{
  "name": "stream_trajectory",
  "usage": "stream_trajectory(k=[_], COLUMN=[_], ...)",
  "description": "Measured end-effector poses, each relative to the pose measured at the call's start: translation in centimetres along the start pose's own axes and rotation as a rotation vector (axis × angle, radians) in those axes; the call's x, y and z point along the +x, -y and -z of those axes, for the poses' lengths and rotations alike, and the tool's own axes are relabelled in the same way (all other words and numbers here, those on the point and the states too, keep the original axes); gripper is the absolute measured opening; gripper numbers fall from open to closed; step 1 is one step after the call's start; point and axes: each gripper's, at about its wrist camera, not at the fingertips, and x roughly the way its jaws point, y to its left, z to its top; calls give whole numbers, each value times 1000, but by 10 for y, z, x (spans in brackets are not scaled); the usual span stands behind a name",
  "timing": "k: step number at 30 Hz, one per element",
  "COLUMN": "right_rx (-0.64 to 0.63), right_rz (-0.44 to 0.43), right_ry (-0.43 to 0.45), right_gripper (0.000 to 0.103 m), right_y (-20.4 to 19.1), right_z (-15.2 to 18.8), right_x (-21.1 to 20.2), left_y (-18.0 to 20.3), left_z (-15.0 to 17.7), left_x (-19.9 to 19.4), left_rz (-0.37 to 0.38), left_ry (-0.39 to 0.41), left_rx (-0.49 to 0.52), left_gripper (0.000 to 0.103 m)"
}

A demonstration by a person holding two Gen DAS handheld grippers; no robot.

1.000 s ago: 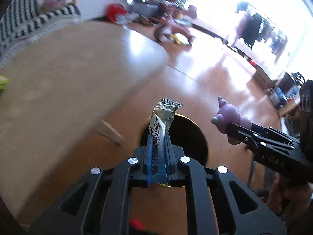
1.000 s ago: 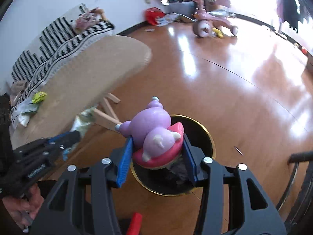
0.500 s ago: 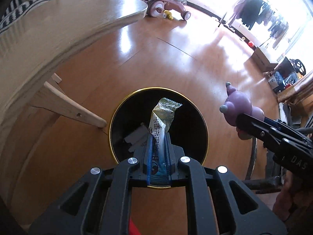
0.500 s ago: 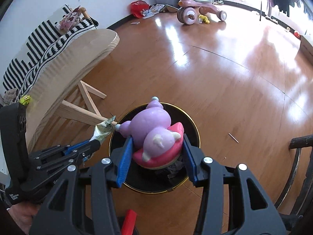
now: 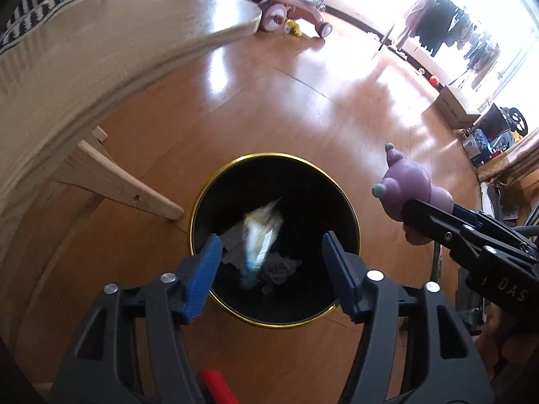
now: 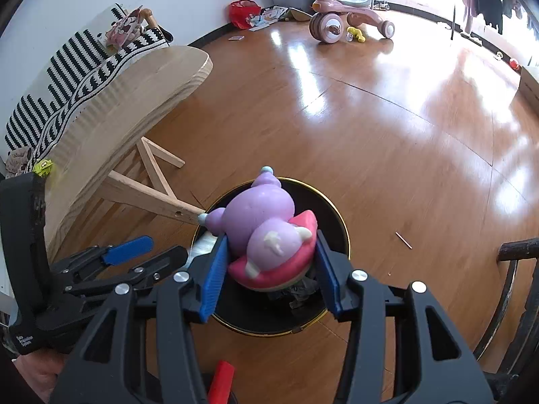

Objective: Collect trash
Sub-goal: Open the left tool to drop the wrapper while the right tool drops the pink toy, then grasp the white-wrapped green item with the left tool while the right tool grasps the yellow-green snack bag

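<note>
My left gripper is open above a black bin with a gold rim on the wood floor. A snack wrapper, blurred, is falling inside the bin among other crumpled trash. My right gripper is shut on a purple and pink toy figure and holds it above the same bin. The toy and right gripper also show at the right of the left wrist view. The open left gripper shows at the left of the right wrist view.
A light wooden table with angled legs stands just left of the bin. A striped sofa lies behind it. A pink ride-on toy and clutter sit far back. A dark railing is at right.
My left gripper opened and let go of the wrapper, which is dropping into the bin. Both grippers came down closer over the bin. The right still holds the toy.
</note>
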Motion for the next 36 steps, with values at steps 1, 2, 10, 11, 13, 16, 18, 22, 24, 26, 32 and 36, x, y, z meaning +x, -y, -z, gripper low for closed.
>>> stream_trajectory(k=[1,2,10,11,13,16,18,22,24,26,32,36], right_rx=[1,3,7,8,8,8,14,12,7,2,-19,-49], right_rz=[0,0,-4,-5,-4,-7,-8,-10,-9,-7,-16,-41], right_ry=[-1,-1,-33,-38,-42,-47,-51,-37,-30,-23,-5,14], right_gripper=[49,49,51,51,52,55,57,67,69,69,69,70], right_y=[0,0,0,0,-1,-3,-4,-8,-10,-12,-25,-48], right_z=[-1,-1,-1,-1,-2,-4,-6,-9,-10,-11,-17,-27], right_x=[0,1,11,13,15,17,17,13,10,6,-4,-10], left_y=[1,0,-5,-5,-7,-9,-10,-19,-20,-23,-36,-66], left_z=[0,0,-2,-2,-3,-3,-3,-2,-2,-1,-1,-3], left_x=[0,0,1,0,-1,-3,-4,-8,-10,-14,-42,-75], left_rz=[-3,-4,-2,-4,-5,-8,-9,-10,-10,-9,40,81], left_ry=[-2,-6,-14,-12,-7,-4,-1,14,19,27,81,102], left_rx=[2,0,-29,-30,-36,-48,-51,-72,-84,-99,-181,-263], left_gripper=[62,62,65,65,66,68,70,74,76,76,76,76])
